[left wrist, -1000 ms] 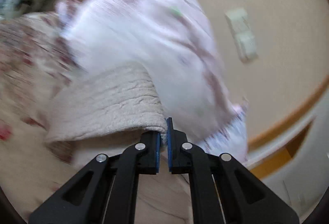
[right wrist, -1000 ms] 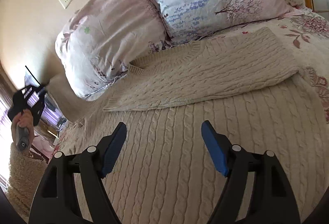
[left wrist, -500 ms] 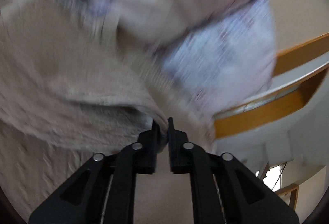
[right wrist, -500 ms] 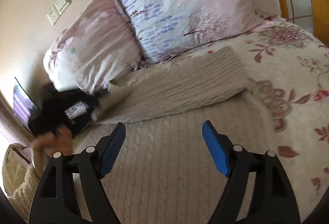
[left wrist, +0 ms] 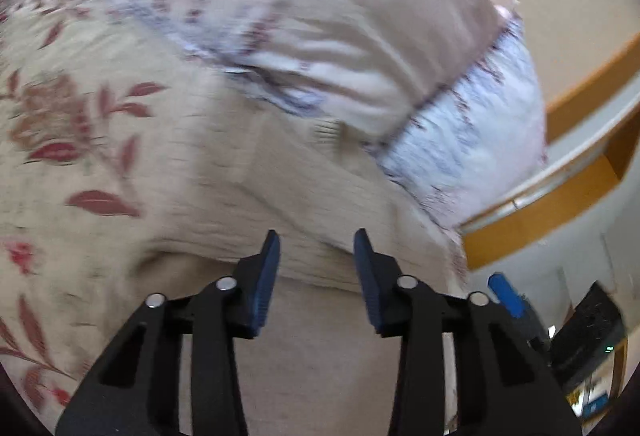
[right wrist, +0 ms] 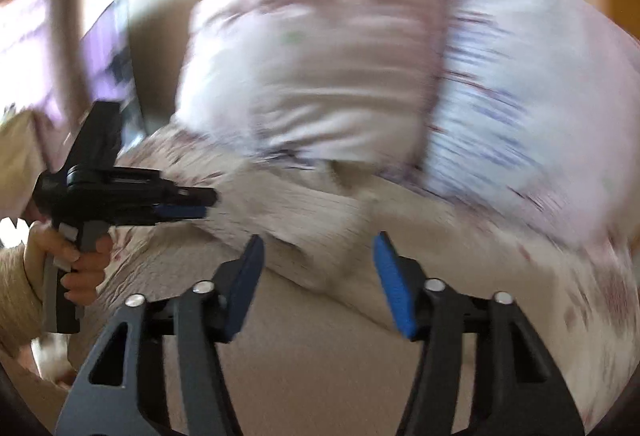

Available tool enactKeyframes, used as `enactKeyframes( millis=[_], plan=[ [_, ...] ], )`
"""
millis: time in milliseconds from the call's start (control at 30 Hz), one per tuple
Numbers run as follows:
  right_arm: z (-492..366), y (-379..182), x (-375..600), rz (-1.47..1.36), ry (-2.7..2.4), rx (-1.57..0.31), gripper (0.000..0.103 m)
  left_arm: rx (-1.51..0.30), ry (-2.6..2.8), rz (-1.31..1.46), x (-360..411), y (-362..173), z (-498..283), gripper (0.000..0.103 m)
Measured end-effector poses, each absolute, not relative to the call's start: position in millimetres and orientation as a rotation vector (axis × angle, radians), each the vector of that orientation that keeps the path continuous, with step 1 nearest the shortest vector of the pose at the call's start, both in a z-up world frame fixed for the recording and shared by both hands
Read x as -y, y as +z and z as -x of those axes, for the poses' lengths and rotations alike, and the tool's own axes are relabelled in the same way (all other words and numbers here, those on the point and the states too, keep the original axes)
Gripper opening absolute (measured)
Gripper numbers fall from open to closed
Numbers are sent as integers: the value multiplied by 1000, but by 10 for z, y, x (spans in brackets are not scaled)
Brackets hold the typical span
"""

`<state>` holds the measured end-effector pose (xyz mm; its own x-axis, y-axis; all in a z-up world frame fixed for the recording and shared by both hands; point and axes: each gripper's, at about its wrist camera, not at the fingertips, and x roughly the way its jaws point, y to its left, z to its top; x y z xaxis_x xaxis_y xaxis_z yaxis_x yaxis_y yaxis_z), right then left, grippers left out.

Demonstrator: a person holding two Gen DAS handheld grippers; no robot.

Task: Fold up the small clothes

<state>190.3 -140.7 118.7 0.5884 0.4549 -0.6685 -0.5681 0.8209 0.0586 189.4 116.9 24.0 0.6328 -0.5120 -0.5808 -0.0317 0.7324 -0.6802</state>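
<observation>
The left tongs (left wrist: 316, 248) are seen parted, with nothing held between the blue pads (left wrist: 265, 288). A cream knitted sweater (left wrist: 248, 195) is spread on the bed just ahead of them, and its folded edge is seen running across between the two tips; whether the tips touch it cannot be told, as the view is blurred. The bedspread (left wrist: 60, 123), patterned with red leaves and flowers, is visible to the left of the sweater. Two pillows are propped at the head of the bed: a pinkish pillow (left wrist: 352, 47) and a white pillow with blue print (left wrist: 480, 139), the sweater's far end lying against their base. A wooden bed frame (left wrist: 560, 203) is seen at the right. The right tongs (right wrist: 318, 248) are likewise spread wide and empty, poised over the sweater (right wrist: 320, 236), where a folded layer is seen lying on the lower one. In the right wrist view the left tongs (right wrist: 192, 203) are seen from the side, held in the person's hand (right wrist: 80, 264) at the sweater's left edge.
</observation>
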Motion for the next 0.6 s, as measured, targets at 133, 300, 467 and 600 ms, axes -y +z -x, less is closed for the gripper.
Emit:
enactKeyframes(
  millis=[133, 300, 467, 600],
  plan=[
    [-2136, 919, 780, 270, 711, -806, 42, -872, -214, 693, -1338, 108, -1865, 30],
    [-2368, 574, 308, 330, 725, -886, 41, -890, -154, 697, -1440, -43, -1869, 18],
    [-2508, 319, 161, 347, 673, -930, 32, -883, -145, 693, -1460, -64, -1839, 16],
    [-2619, 379, 372, 186, 640, -923, 5, -885, -151, 712, -1484, -89, -1842, 15]
  ],
)
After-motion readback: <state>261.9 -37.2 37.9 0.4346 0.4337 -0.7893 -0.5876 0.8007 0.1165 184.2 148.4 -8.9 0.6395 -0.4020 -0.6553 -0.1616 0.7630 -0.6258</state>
